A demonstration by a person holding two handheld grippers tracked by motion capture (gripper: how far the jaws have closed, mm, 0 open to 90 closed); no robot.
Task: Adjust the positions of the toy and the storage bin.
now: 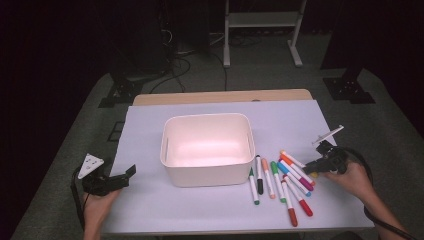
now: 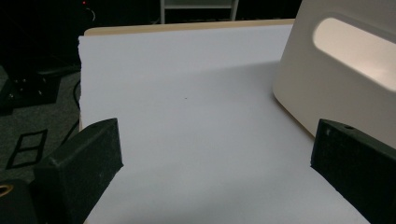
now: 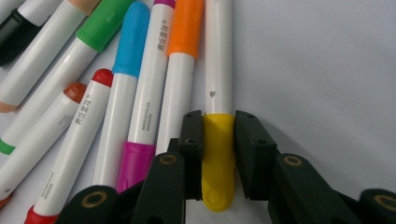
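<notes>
The right gripper (image 3: 218, 154) has its two black jaws clamped on the yellow cap of a white-barrelled marker (image 3: 218, 88), the outermost of a fan of markers (image 1: 280, 177) lying on the white tabletop (image 1: 150, 200) to the right of the empty white bin (image 1: 207, 150); in the high view this marker (image 1: 313, 174) sits at the far right edge of the group, under the right gripper (image 1: 311, 167). The pads press on both sides of the cap, so the pen counts as grasped, though it lies flat on the sheet. The marker is likely light, stiff and smooth plastic: it should lift with little force, but the round glossy cap could roll or slip between flat pads, and a grip this close to one end will probably let the long barrel droop or swing. A hold nearer the middle of the barrel would balance better; as it stands, a slow level lift seems wise. A cap may also pull off under load. Its neighbour, the orange-capped marker (image 3: 180, 74), lies just beside it and touches or nearly touches, so it may be dragged along. The left gripper (image 2: 215, 154) rests with its jaws spread wide and nothing between them, near the bin's wall (image 2: 336, 93).
</notes>
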